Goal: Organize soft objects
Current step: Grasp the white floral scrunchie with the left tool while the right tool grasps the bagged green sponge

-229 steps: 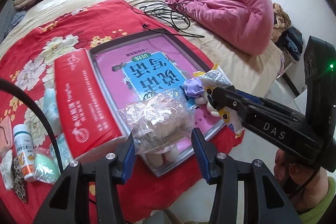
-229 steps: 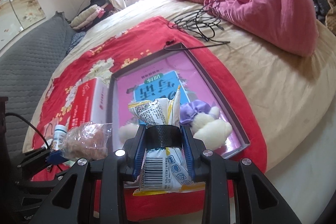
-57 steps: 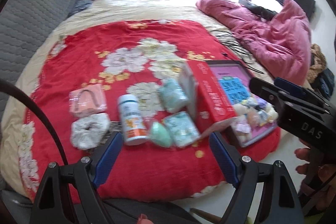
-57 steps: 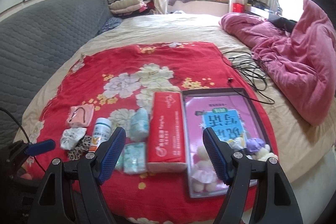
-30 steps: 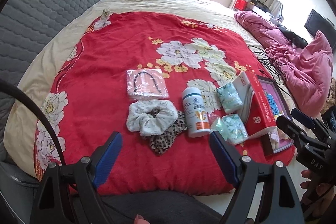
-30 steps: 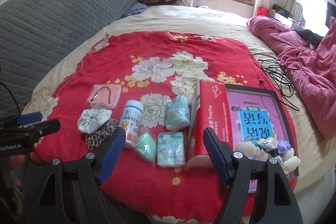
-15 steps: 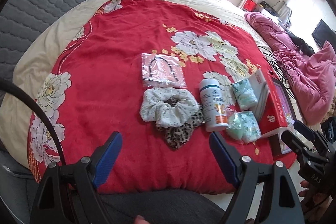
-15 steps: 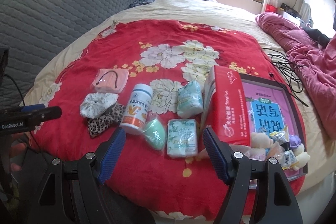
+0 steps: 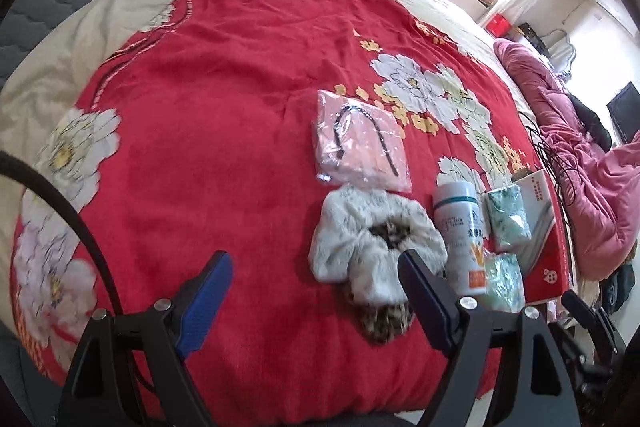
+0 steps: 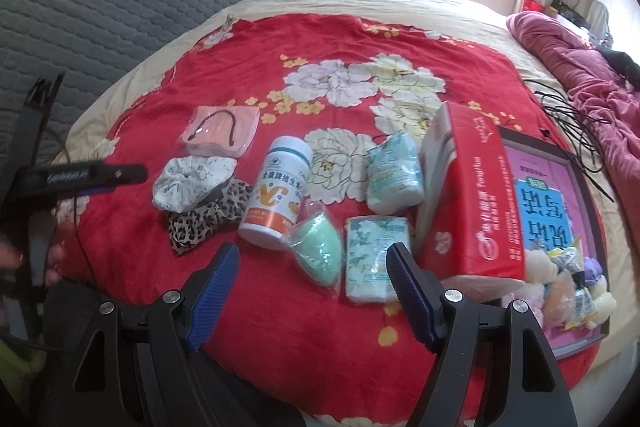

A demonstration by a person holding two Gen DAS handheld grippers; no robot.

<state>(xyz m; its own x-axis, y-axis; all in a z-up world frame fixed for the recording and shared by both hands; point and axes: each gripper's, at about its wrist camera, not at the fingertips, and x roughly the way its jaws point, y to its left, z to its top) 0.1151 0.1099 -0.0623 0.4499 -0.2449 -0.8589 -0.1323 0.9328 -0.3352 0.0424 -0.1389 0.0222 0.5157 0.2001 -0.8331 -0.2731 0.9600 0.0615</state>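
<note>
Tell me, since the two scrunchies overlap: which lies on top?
The white speckled scrunchie lies on top; the leopard-print scrunchie pokes out beneath it.

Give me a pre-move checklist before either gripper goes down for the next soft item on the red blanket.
1. Left gripper empty, jaws apart: ok.
2. Right gripper empty, jaws apart: ok.
3. White fluffy scrunchie free to lift: not ok, it lies on the leopard-print scrunchie, so both may come up together.
4. Mint-green sponge in clear wrap between the right gripper's fingers: ok, though it touches the white vitamin bottle.
5. Grey-framed tray with the pink book has room: ok, its far half is bare; plush toys and snack packet crowd the near corner.
6. Hard bottle stays put: cannot tell.
</note>
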